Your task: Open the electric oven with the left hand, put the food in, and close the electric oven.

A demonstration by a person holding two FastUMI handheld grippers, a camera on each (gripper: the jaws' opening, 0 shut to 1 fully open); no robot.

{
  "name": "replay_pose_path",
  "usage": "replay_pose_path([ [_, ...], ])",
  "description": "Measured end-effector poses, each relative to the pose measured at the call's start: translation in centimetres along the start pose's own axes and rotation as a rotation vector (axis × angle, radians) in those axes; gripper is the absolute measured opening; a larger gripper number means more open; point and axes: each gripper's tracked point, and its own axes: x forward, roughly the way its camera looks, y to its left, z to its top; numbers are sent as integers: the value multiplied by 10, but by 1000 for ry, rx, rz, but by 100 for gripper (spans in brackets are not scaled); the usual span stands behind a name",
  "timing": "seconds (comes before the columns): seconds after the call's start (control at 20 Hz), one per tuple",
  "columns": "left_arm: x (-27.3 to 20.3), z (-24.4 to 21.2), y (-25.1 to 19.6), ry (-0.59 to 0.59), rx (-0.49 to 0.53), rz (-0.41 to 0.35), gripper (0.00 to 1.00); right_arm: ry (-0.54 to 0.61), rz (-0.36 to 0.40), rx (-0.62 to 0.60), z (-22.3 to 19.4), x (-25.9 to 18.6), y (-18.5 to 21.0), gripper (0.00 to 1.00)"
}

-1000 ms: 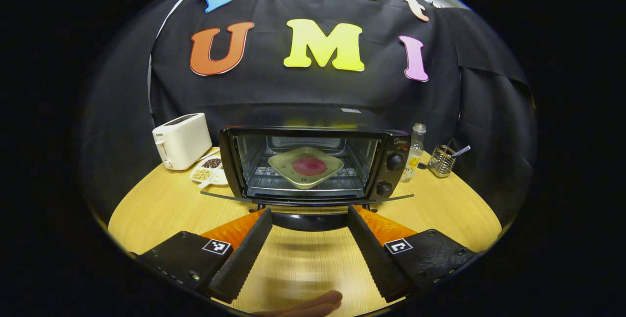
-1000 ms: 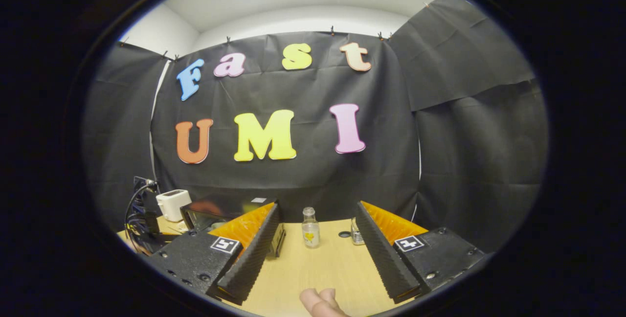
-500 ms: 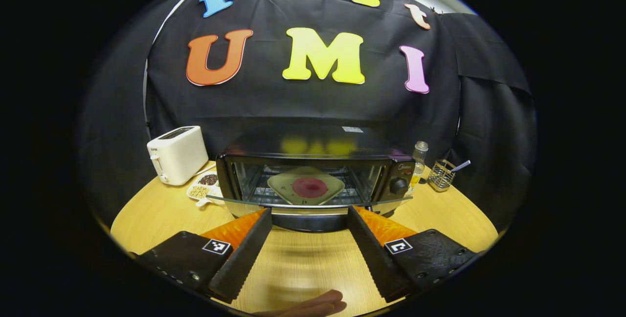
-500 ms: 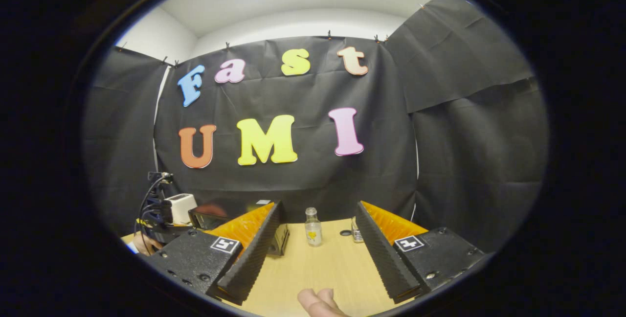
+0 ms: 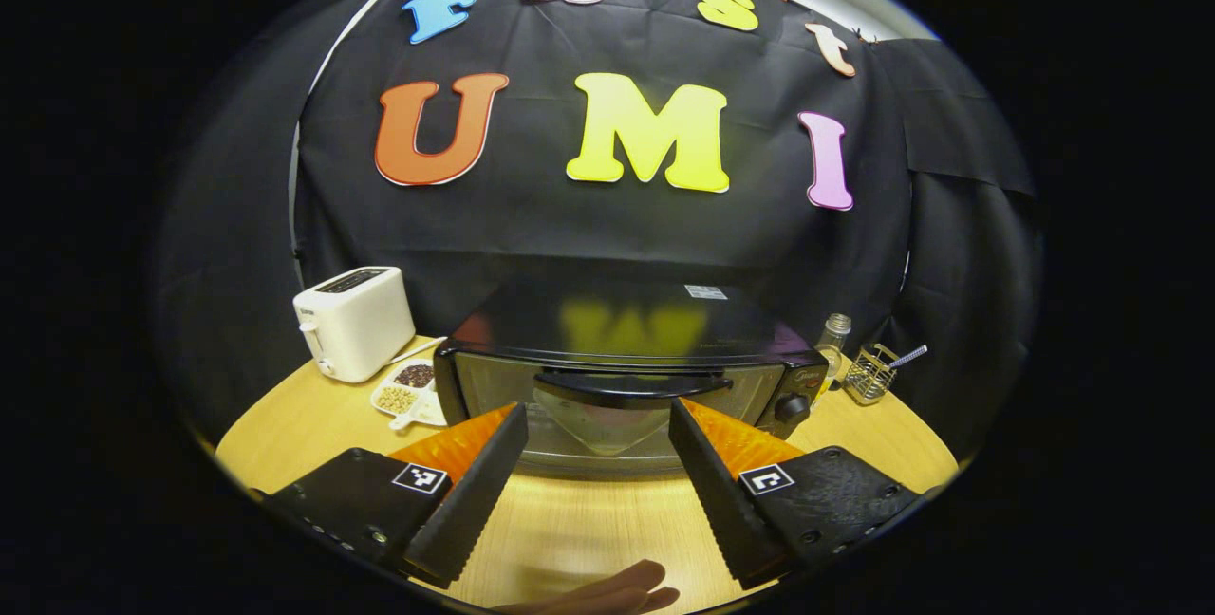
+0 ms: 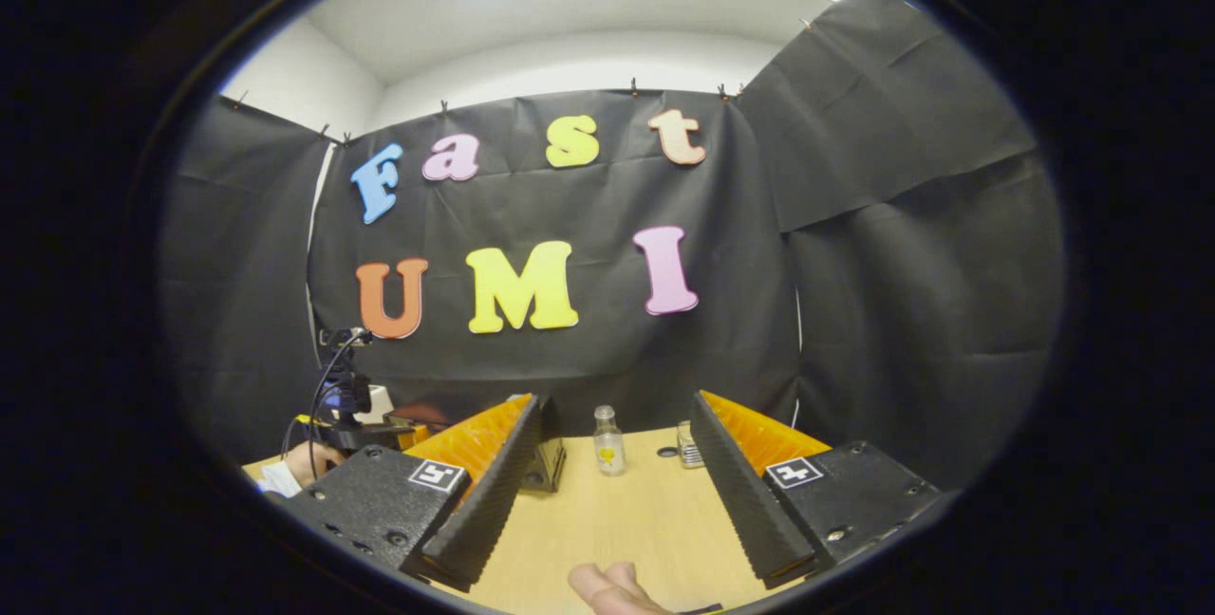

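Swung up since a second ago: oven door (image 5: 607,411), flat and open then, now nearly or fully closed, handle (image 5: 631,385) at the top. Left gripper (image 5: 593,492) spread wide, holding nothing, fingers flanking the door front, close to the glass; contact cannot be told. Behind the glass, a plate (image 5: 603,425) dimly visible inside the electric oven (image 5: 626,340). White toaster (image 5: 353,321) and a divided dish of beans (image 5: 406,387) to one side, small glass bottle (image 5: 831,342) and wire holder (image 5: 873,373) to the other, all on the round wooden table (image 5: 304,416). Right gripper (image 6: 607,492) also spread wide and empty, well apart over bare table near the bottle.
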Motion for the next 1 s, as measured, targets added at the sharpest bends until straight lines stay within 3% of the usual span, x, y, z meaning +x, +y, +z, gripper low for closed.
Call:
replay_pose_path([
  [0.2, -48, 18, -2, -60, 39, 3, 96, -11, -35, 12, 3, -27, -12, 96],
  [0.25, -61, 20, -2, -71, 42, 1, 96, -11, -32, 23, 2, -33, -11, 100],
  [0.35, -88, 26, -5, -93, 49, 3, 96, -6, -32, 51, 1, -43, -11, 95],
  [0.55, -146, 51, -11, -175, 42, 13, 95, 9, -31, 63, -2, -50, -13, 95],
  [0.6, -159, 60, -15, -209, 38, 4, 95, 10, -35, 56, 0, -50, -14, 100],
  [0.65, -175, 66, -18, -228, 36, -2, 95, 13, -39, 48, 0, -50, -15, 95],
  [0.7, -188, 71, -20, -239, 35, -4, 95, 12, -42, 42, 0, -50, -16, 100],
  [0.75, -202, 74, -19, -249, 36, 3, 95, 9, -41, 40, 2, -52, -16, 95],
  [1.0, -264, 83, -21, -311, 68, 22, 95, -1, -18, 52, 4, -58, -12, 95],
])
